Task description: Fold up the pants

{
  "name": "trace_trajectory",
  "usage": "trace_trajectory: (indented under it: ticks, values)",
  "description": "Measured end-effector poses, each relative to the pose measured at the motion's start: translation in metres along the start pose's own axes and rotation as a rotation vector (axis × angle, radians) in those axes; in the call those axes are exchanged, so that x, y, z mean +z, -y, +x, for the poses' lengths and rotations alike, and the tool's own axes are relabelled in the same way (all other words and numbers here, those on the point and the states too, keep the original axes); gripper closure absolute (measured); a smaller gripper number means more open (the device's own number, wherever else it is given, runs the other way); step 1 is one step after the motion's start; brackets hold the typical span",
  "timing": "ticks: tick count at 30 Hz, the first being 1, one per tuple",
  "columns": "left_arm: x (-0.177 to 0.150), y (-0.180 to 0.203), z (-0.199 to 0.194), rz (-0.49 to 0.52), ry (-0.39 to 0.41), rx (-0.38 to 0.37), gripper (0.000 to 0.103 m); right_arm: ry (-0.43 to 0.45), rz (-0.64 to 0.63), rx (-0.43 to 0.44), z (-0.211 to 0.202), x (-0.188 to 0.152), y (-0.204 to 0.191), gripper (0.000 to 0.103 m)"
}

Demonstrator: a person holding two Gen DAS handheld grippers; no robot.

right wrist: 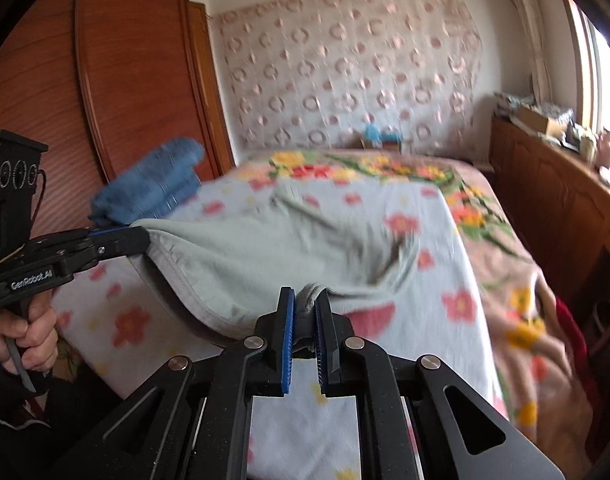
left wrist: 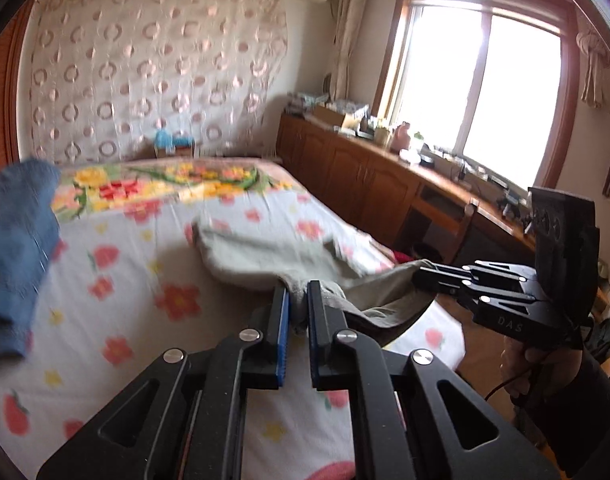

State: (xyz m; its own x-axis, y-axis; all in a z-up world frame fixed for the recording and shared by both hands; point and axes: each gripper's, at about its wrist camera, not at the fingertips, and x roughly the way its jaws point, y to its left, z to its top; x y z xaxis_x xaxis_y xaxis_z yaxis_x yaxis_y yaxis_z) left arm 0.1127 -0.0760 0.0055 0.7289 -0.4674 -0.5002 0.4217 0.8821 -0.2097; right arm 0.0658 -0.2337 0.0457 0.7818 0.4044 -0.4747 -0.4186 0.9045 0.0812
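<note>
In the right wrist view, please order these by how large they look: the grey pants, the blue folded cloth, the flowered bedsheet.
1. flowered bedsheet
2. grey pants
3. blue folded cloth

The pants lie nearer the camera than the cloth, which enlarges them, so that ranking is less certain.

Pants (right wrist: pixel 265 248): soft matt grey-green cloth, stitched hem. Left claw (left wrist: pixel 298 312), right claw (right wrist: pixel 305 320): matt black plastic, ribbed blue pads, shiny metal pivot pins. Bed (left wrist: pixel 145 280): matt floral cotton sheet. Wardrobe (right wrist: pixel 125 80): glossy reddish wood. Folded blue towel (right wrist: pixel 153 184): rough terry cloth.
</note>
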Motion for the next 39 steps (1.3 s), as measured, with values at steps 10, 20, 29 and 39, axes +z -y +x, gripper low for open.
trace_trajectory:
  ticks: [10, 20, 29, 39]
  values:
    - [0.083, -0.018, -0.06, -0.003, 0.129, -0.037, 0.094, 0.18, -0.122, 0.024, -0.047, 0.079, -0.028, 0.094]
    - [0.122, -0.073, -0.027, -0.015, 0.11, 0.079, 0.094, 0.166, -0.183, 0.045, 0.014, 0.128, -0.029, 0.095]
    - [0.185, -0.096, -0.018, 0.045, 0.187, 0.164, 0.094, 0.228, -0.178, -0.054, 0.066, 0.202, -0.027, 0.095]
    - [0.074, -0.113, 0.014, 0.051, -0.053, 0.197, 0.094, -0.016, -0.148, 0.037, 0.118, 0.111, -0.04, 0.095]
